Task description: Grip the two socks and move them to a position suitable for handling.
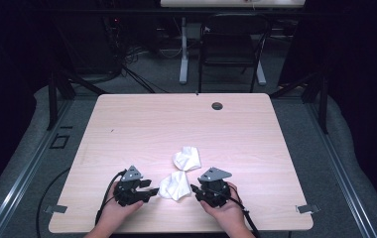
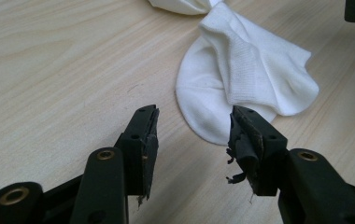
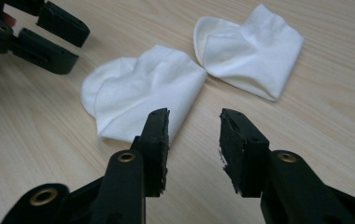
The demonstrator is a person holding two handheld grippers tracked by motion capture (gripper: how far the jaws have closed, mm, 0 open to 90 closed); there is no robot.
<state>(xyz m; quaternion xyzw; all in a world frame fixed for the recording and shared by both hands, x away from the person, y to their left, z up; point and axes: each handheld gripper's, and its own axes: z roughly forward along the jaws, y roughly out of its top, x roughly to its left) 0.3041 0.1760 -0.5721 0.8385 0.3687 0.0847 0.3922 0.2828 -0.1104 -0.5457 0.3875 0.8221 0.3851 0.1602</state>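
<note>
Near sock (image 1: 175,186): lies crumpled on the table (image 1: 127,124), between both grippers.
Far sock (image 1: 187,158): touching it.
Left gripper (image 1: 152,191): jaws apart, holding nothing.
Right gripper (image 1: 193,189): jaws apart, holding nothing.

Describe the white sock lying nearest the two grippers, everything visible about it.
The near sock is a short white ankle sock of soft knit fabric with a ribbed cuff band, seen in the left gripper view. It lies flat and folded over itself on the light wooden table, rounded toe end toward the left gripper, which stands open just short of it. The right gripper is open beside it. One corner meets the far sock.
</note>
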